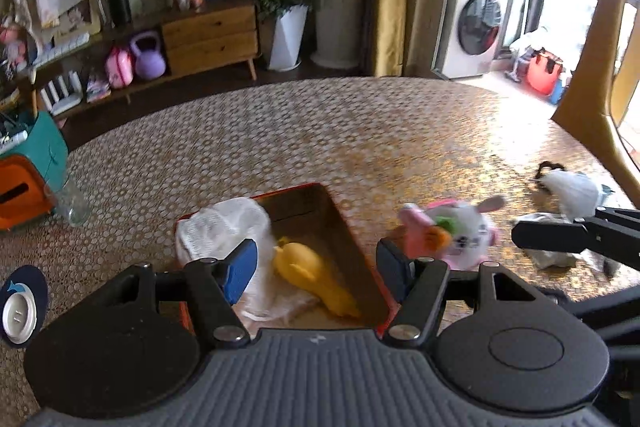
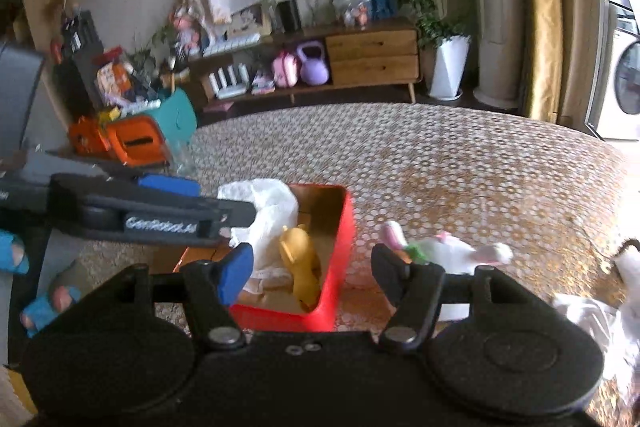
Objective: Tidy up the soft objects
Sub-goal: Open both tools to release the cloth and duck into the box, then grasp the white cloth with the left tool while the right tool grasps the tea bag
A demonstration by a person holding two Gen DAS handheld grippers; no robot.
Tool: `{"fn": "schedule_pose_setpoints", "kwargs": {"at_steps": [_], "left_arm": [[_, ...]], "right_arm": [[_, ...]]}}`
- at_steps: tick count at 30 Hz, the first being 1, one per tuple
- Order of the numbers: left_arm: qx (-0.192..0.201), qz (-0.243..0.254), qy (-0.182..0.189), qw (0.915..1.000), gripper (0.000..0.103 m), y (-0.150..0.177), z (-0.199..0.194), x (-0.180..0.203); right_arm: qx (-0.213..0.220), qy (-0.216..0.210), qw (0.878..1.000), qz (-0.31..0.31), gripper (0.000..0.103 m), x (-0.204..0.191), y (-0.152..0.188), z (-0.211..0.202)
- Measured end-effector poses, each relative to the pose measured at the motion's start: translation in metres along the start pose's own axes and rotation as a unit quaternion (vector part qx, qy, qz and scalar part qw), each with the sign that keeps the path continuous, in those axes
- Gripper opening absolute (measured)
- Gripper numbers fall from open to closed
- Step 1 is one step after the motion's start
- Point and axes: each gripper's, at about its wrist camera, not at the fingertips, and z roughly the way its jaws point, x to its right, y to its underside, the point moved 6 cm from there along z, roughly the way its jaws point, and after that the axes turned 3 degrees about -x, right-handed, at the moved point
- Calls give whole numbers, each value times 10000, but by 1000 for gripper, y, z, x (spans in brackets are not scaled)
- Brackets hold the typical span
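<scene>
A red box (image 1: 362,251) (image 2: 340,239) stands on the patterned table. Inside lie a white cloth (image 1: 224,231) (image 2: 268,211) and a yellow soft toy (image 1: 308,271) (image 2: 300,259). A white and pink plush rabbit with a carrot (image 1: 452,231) (image 2: 448,251) lies on the table just right of the box. My left gripper (image 1: 316,267) is open and empty above the box's near end. My right gripper (image 2: 312,267) is open and empty, over the box's right wall. More white soft items (image 1: 576,187) (image 2: 592,315) lie at the far right.
A clear glass (image 1: 74,203) stands at the table's left edge, beside orange and teal bins (image 1: 28,171) (image 2: 136,139). A dark coaster with a white button (image 1: 20,307) lies at the near left. A yellow chair (image 1: 592,67) stands at the right.
</scene>
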Motion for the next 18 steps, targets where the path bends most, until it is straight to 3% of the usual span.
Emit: {"fn": "schedule_pose_setpoints", "kwargs": {"at_steps": [11,15,18], "left_arm": [[196,107,348,9991,68,9,-36,66],[366,131,477,9981,81,12,-44,91],[442,225,579,9971,82,15,-45,113]], "right_arm": [[550,193,9971,483,75,47,21,-67],[706,305,9944,721,81,70,34,-89],[814,428,9918,891,84,86,44,-102]]}}
